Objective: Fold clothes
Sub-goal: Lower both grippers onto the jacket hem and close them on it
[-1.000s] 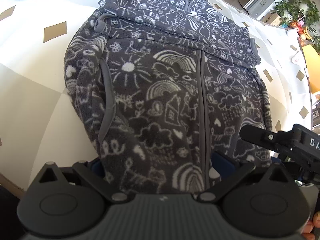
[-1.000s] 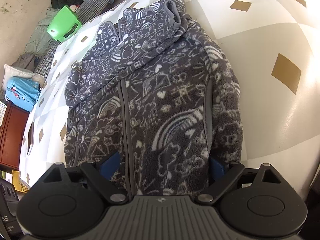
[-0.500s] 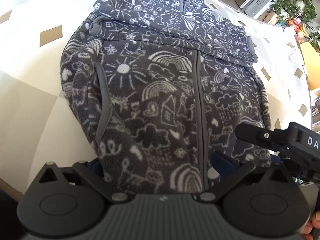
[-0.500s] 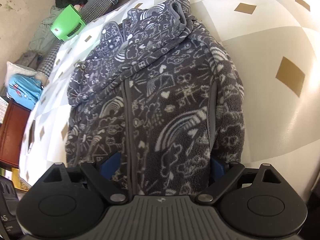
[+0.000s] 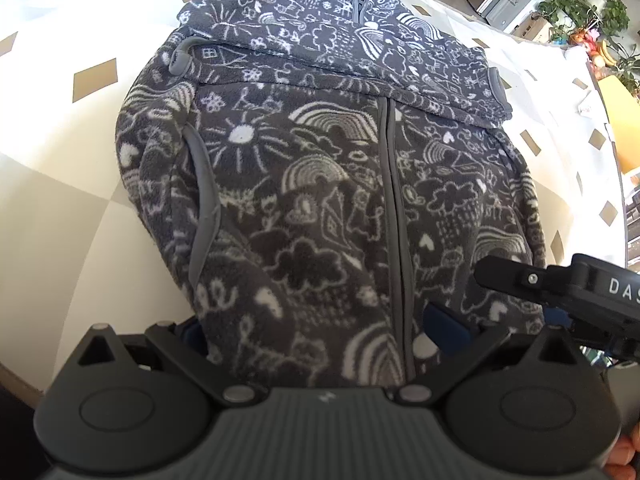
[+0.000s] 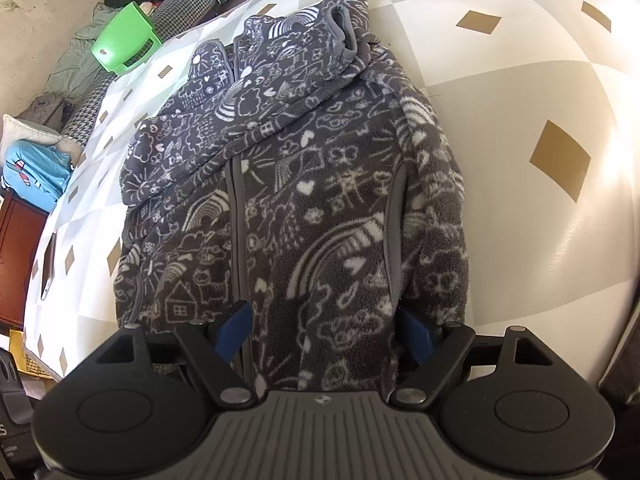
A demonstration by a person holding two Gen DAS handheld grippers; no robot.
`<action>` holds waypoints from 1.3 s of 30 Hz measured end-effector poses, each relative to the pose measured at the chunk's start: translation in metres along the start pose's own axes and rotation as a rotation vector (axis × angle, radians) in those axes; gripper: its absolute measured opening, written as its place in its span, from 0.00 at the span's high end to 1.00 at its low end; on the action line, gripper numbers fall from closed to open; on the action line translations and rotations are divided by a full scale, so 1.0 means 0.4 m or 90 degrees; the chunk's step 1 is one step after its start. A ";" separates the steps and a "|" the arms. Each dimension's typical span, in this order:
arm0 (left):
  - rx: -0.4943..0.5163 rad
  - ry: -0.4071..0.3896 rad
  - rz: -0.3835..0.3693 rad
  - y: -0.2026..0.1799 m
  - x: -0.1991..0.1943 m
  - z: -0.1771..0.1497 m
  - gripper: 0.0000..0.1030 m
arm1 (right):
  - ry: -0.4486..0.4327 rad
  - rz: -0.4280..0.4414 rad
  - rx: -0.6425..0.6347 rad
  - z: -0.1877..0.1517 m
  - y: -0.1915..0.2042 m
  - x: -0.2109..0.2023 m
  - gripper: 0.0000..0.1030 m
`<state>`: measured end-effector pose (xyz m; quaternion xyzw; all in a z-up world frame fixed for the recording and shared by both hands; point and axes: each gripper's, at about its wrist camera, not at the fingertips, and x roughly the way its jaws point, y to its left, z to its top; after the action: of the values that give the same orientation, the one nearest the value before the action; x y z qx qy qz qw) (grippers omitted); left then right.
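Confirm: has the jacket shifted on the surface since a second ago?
No. The jacket sits as before against the gold diamond beside its cuff, left wrist view.

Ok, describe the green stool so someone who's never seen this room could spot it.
Start at the patterned white table with the grey jacket on it. Past its far left edge, by a heap of clothes, sits the green stool: bright plastic, the only vivid green thing there.

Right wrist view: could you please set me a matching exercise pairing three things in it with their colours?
Things:
1. fleece jacket
2. plastic stool
3. tablecloth

Colours:
a. bright green
b. pale with gold diamonds
c. dark grey with white doodles

Pairs: 1-c, 2-a, 3-b
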<state>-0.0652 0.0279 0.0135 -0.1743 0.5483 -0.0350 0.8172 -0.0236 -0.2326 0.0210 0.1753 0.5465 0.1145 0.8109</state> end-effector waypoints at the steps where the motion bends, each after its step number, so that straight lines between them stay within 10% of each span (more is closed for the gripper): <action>1: 0.004 0.000 0.004 -0.003 0.001 -0.001 0.00 | 0.000 -0.002 0.005 0.000 -0.007 -0.004 0.22; 20: -0.006 0.007 0.024 -0.011 0.013 0.005 0.00 | -0.052 0.003 0.160 0.024 -0.172 -0.086 0.22; 39: -0.014 0.007 0.024 -0.012 0.016 0.010 0.00 | -0.015 -0.054 0.058 0.005 -0.108 -0.038 0.16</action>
<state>-0.0585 0.0228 0.0107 -0.1730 0.5565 -0.0148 0.8125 -0.0278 -0.2782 0.0168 0.1902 0.5483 0.0528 0.8127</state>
